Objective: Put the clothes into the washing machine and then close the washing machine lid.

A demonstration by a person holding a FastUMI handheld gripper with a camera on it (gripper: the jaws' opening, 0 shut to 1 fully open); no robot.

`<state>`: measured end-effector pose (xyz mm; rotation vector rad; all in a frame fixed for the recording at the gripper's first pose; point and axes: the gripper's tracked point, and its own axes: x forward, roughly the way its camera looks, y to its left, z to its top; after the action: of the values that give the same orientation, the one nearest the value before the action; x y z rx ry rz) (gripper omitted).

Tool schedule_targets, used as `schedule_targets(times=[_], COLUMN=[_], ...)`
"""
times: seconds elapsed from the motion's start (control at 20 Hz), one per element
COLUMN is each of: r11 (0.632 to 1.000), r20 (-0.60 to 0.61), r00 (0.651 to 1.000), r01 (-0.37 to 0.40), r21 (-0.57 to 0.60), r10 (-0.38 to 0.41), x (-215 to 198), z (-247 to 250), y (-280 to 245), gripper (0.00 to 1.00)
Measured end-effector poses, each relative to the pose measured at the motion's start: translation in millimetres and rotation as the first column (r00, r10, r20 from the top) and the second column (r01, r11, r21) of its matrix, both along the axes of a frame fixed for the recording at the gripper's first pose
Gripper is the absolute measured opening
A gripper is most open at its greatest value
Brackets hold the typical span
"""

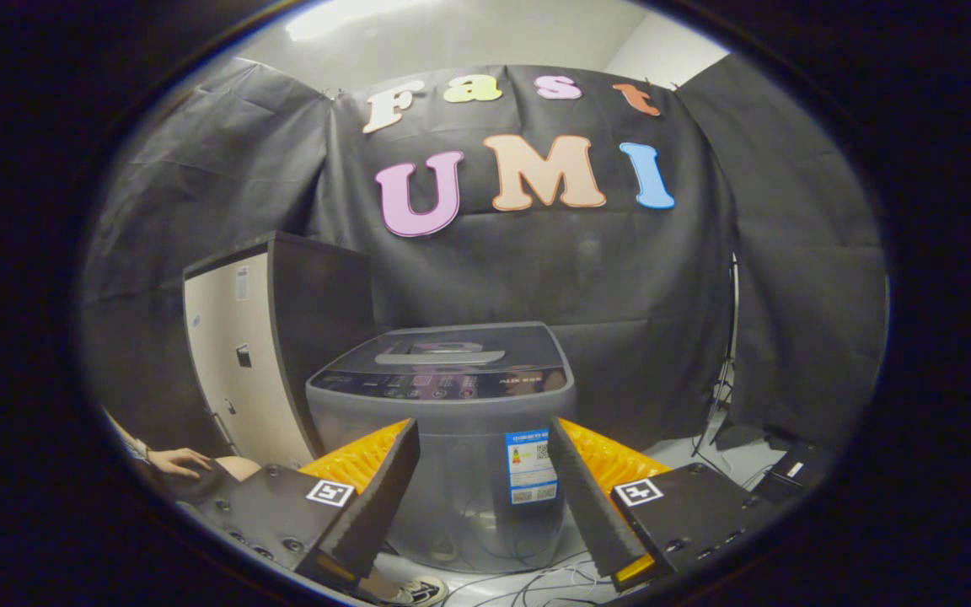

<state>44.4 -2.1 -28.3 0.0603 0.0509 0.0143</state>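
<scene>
A grey top-loading washing machine (452, 421) stands ahead of me on the floor, its lid (452, 347) lying flat and shut on top. A blue label (531, 466) is stuck on its front. My gripper (483, 451) is held in front of the machine, below the level of its top, open, with nothing between its fingers. The machine's front shows in the gap between them.
A tall cabinet (249, 354) with a pale door stands left of the machine. A person's hand (178, 460) rests low at the left, and a shoe (418, 590) shows below the fingers. Cables (536, 582) lie on the floor by the machine's base. A stand leg (726, 396) rises at the right.
</scene>
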Motion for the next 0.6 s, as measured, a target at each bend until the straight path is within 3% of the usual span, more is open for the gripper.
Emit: schedule_targets(times=[0.6], r11=[1.0], r20=[-0.008], r00=[1.0], r01=[0.0], r21=[-0.012], r10=[0.0], x=[-11.8], z=[-0.1], y=[-0.4], gripper=[0.96])
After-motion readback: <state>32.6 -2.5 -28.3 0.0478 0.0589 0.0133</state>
